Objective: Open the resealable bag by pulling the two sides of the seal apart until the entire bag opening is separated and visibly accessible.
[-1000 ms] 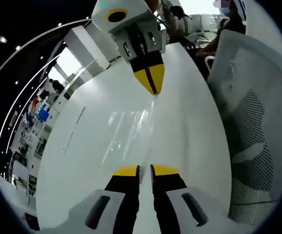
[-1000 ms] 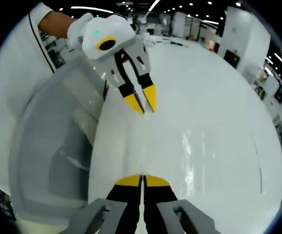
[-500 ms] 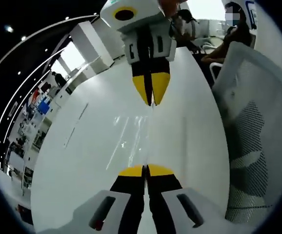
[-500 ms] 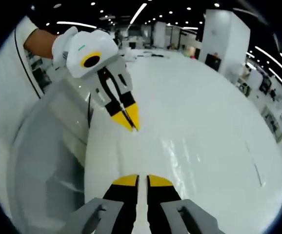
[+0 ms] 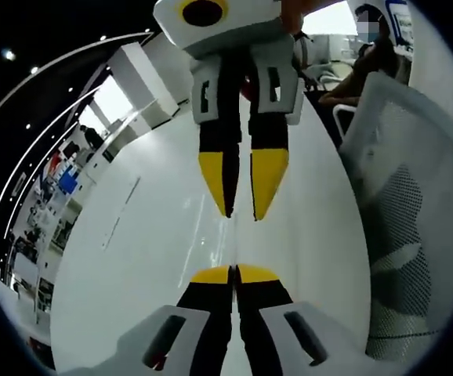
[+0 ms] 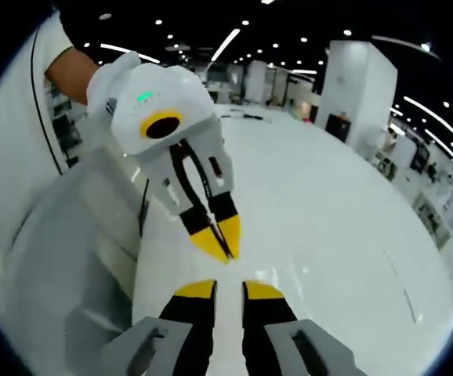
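Surface: white and glossy, spread under both of your grippers. An open-plan hall with ceiling light strips lies behind it.
Background: a white pillar stands at the far side of the hall, and people are seated beyond the surface's far end.
Chair: white mesh back, just beside the surface edge on the right of the left gripper view.
Left gripper: your yellow-tipped fingers are pressed together with no gap. In the right gripper view the tips look just as closed, pointing down toward the right gripper.
Right gripper: your fingers stand parallel with a clear gap between them, and nothing is visible in that gap. From the left gripper view, the two tips hang spread just above your left tips.
Gripper spacing: tips nearly meet, nose to nose, over the surface.
Resealable bag: clear and very hard to see. It shows as faint glossy streaks and a thin line between the two sets of tips, low over the surface.
Grip on bag: can't tell whether your closed left fingers actually pinch the film. Seal state unreadable.
Your hand: white glove on the left gripper body, with a white sleeve behind it.
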`<state>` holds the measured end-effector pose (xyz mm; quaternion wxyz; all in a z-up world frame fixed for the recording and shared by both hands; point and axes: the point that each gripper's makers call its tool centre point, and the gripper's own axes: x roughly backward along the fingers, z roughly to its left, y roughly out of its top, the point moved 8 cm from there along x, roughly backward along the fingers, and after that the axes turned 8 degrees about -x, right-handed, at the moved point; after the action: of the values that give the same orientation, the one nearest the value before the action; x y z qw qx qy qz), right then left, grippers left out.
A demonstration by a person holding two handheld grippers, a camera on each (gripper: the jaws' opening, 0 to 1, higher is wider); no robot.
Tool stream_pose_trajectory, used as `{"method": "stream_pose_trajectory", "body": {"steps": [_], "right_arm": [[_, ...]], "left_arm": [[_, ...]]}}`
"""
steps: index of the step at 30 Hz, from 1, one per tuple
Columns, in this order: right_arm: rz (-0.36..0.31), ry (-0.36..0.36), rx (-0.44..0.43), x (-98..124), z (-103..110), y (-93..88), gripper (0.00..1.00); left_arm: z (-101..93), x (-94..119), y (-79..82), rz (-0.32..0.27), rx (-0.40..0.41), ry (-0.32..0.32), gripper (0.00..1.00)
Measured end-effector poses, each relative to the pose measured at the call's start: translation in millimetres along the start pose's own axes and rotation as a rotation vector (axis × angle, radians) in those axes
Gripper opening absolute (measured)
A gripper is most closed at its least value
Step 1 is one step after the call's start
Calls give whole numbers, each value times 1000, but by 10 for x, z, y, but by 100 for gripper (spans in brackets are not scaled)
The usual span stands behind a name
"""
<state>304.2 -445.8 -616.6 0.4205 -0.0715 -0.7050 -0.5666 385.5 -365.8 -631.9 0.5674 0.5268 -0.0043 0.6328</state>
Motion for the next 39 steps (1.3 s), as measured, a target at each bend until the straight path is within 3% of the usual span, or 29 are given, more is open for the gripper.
{"method": "stream_pose_trajectory", "body": {"steps": [19,31,36,39], "right_arm": [[15,32,25,-191,-6,79,4],[26,47,60,-235,22,60,0],[35,46,13,-255,6,54,0],[65,46,21,-260,-6,-11,0]], "left_arm": [[-25,67,23,-33,14,14,0],[-41,54,-8,-25,13,-4,0],[-52,33,-17,-8,-8,17,0],[-73,-6,-33,10,28,11,0]]}}
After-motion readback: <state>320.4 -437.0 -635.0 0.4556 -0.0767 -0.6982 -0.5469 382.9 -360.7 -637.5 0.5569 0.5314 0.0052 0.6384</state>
